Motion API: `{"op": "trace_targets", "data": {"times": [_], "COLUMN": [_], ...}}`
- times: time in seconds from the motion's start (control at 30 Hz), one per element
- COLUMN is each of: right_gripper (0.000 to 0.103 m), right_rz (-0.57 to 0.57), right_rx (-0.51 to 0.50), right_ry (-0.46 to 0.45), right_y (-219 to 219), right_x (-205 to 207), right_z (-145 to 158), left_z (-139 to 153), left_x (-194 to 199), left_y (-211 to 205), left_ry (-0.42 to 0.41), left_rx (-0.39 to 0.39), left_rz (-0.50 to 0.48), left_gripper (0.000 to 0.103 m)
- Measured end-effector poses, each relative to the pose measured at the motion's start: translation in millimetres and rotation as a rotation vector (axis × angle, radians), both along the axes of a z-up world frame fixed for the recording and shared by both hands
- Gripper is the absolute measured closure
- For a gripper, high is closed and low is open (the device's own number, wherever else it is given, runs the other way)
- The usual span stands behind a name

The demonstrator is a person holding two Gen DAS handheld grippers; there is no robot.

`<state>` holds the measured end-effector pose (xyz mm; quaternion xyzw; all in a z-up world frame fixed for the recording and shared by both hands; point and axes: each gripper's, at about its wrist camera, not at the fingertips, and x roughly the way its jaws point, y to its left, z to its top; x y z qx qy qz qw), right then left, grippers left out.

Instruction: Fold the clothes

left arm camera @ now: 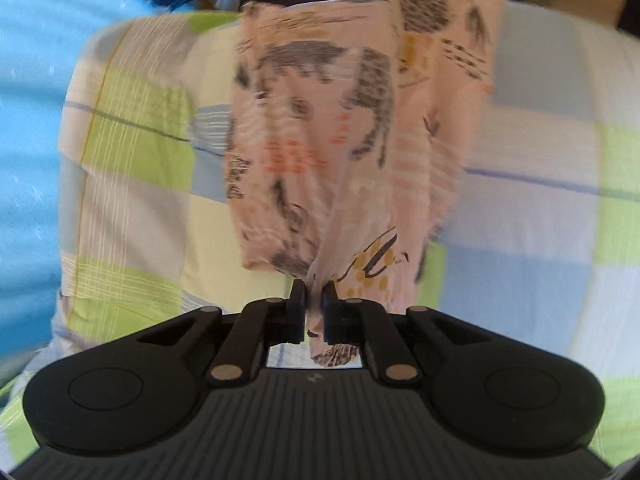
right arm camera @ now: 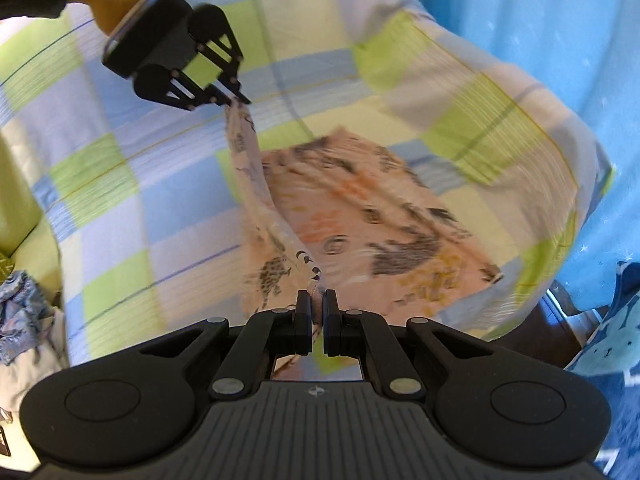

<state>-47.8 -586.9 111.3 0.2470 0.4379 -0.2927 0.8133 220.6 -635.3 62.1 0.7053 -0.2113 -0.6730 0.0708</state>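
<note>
Left gripper (left arm camera: 314, 292): fingers nearly together, pinching a bunched corner of the pink printed cloth (left arm camera: 340, 140). A small tail of fabric is poking out behind the pads, low centre of the left wrist view. From the pinch the cloth is fanning upward through the middle of the frame, hanging in loose vertical folds (print of dark animal shapes, orange dashes, mustard spots; blurred).

Right gripper (right arm camera: 317, 300): jaws also closed down to a narrow gap, clamping another edge of the same cloth at the bottom centre of the right wrist view. From there one taut ridge of fabric is running up and to the left to the left gripper (right arm camera: 236, 98), which is sitting in the upper left of that frame with a hand (right arm camera: 116, 4) behind it. The rest of the cloth (right arm camera: 360, 216) is spreading right of centre, lying on the bedding.

Underneath: a checked bedsheet (right arm camera: 132, 184) in green, pale blue and white squares, filling most of both views. A bright blue fabric with small white specks (right arm camera: 560, 60) is lying along the right side of the right wrist view, and along the left edge of the left wrist view. A crumpled bluish patterned garment (right arm camera: 20, 320) is sitting at the lower left edge of the right wrist view, well apart from the pink cloth.
</note>
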Motion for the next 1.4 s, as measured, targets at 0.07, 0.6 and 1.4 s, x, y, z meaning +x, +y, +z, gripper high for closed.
{"op": "trace_targets", "data": {"times": [0.07, 0.6, 1.4], "right_gripper": [0.099, 0.099, 0.061], "right_rz": [-0.020, -0.213, -0.225], "right_rx": [0.015, 0.178, 0.352], "right_ry": [-0.003, -0.028, 0.074], "right_y": [-34.3, -194.9, -225.7], "right_x": [-15.0, -79.3, -70.4], "right_z": [-10.6, -118.9, -170.9], "left_z": [-11.6, -100.4, -76.2], "left_x": [-15.5, -56.8, 21.0], "left_y": [-29.6, -153.5, -55.4], "left_ry": [-0.010, -0.069, 0.059], "left_rx": [0.015, 0.107, 0.018], "left_rz": [0.010, 0.197, 1.005], "left_gripper": [0.097, 0.097, 0.071]}}
